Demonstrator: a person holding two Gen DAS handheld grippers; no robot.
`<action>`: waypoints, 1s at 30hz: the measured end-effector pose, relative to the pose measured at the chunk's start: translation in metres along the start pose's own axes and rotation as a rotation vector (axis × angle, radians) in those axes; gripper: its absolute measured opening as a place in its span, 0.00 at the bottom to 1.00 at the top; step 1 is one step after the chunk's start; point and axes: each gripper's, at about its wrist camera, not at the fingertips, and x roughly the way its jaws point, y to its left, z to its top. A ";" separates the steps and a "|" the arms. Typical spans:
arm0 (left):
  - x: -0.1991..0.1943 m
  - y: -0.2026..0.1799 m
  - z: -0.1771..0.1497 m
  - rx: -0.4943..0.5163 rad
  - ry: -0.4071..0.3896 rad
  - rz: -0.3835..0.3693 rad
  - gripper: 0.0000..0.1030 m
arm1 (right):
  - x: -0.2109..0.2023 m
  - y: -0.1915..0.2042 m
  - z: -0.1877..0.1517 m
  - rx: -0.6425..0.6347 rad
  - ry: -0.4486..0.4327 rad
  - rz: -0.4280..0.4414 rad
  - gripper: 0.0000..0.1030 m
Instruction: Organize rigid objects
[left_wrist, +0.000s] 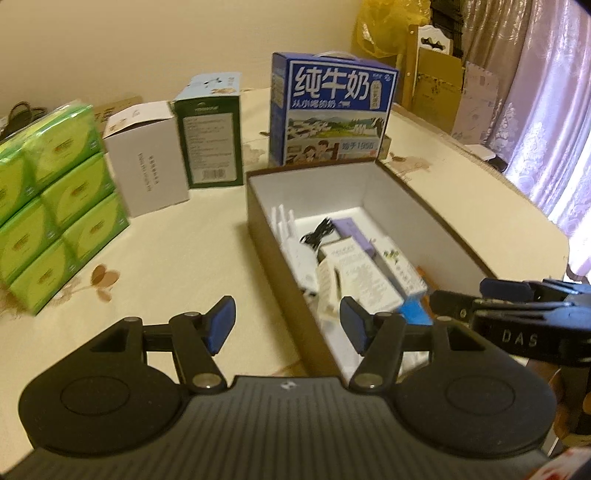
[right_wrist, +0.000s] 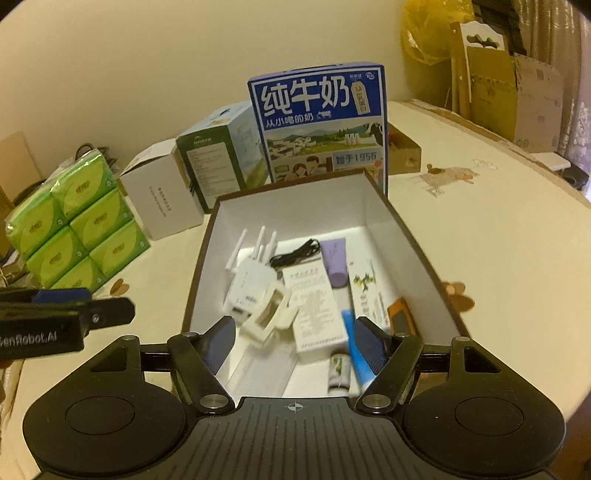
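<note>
Brown storage box (right_wrist: 417, 236) with white lining at table centre, holding white antenna router (right_wrist: 247, 284), black cable (right_wrist: 295, 254), purple tube (right_wrist: 336, 262), white cartons (right_wrist: 317, 314), blue milk carton (right_wrist: 321, 129) at twelve o'clock, left gripper (left_wrist: 288, 325) jaws apart and empty, right gripper (right_wrist: 295, 343) likewise.

An open box (right_wrist: 406, 236) sits on the table (right_wrist: 480, 229), holding a router (right_wrist: 251, 280), a cable (right_wrist: 295, 254), a tube (right_wrist: 336, 262) and small cartons (right_wrist: 317, 314). Behind it stands a milk carton case (right_wrist: 321, 125). To the left are two upright boxes (right_wrist: 166, 206) and, further left, stacked tissue packs (right_wrist: 77, 240).
</note>
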 end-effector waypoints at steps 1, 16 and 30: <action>-0.005 0.001 -0.005 -0.002 0.002 0.004 0.57 | -0.003 0.003 -0.003 -0.001 0.003 0.004 0.66; -0.080 0.028 -0.079 -0.071 -0.012 0.076 0.57 | -0.051 0.039 -0.057 -0.047 0.014 0.035 0.73; -0.136 0.029 -0.126 -0.102 -0.035 0.131 0.57 | -0.095 0.058 -0.096 -0.095 0.001 0.065 0.80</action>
